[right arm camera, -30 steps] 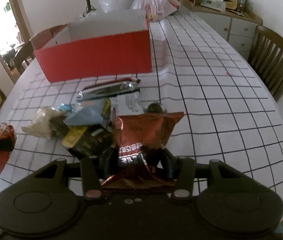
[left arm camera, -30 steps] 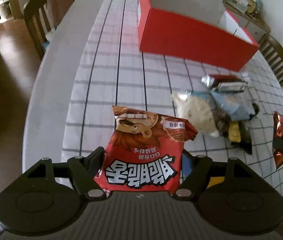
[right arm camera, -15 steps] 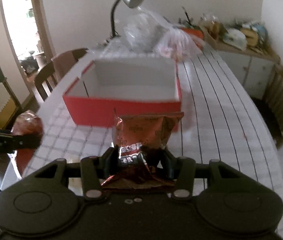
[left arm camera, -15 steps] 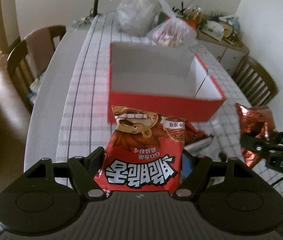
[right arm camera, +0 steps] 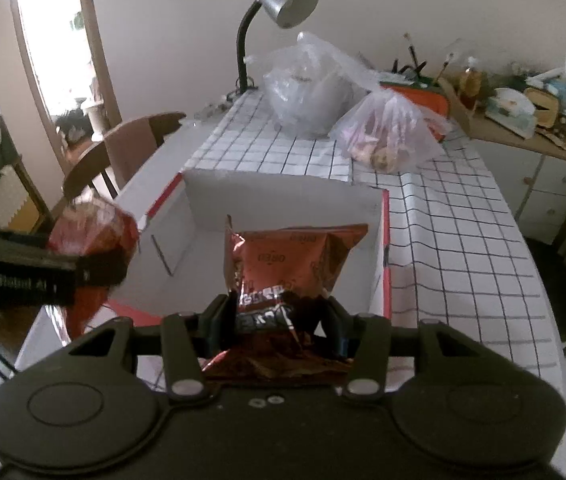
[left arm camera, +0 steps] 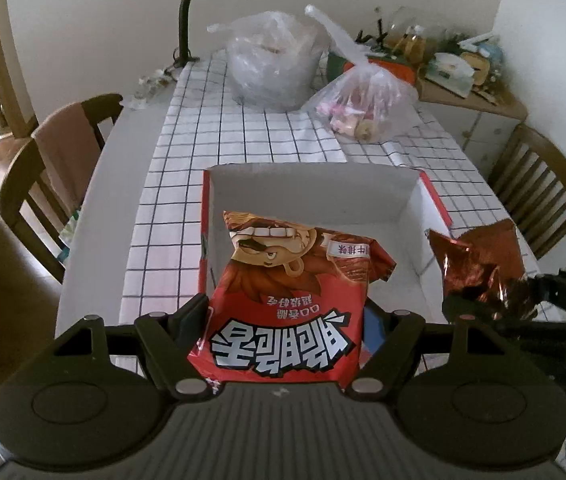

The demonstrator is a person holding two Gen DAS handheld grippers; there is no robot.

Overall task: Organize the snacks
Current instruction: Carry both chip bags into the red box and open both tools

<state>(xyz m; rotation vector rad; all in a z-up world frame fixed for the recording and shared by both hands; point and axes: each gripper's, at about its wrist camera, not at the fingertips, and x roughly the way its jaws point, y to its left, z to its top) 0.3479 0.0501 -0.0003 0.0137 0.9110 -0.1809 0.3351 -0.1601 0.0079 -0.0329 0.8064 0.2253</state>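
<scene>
Both claws have swung up from the counter's snack pile to the open red cardboard box (left arm camera: 411, 204). Our left claw (left arm camera: 283, 320) clamps the red cartoon-printed snack bag (left arm camera: 287, 304), our right claw (right arm camera: 273, 316) the crinkled copper foil packet (right arm camera: 283, 264); we lower both inside the walls before releasing.

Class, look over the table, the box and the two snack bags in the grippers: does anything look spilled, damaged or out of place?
Nothing stands out. The red snack bag and brown foil bag are gripped intact above the empty box.
</scene>
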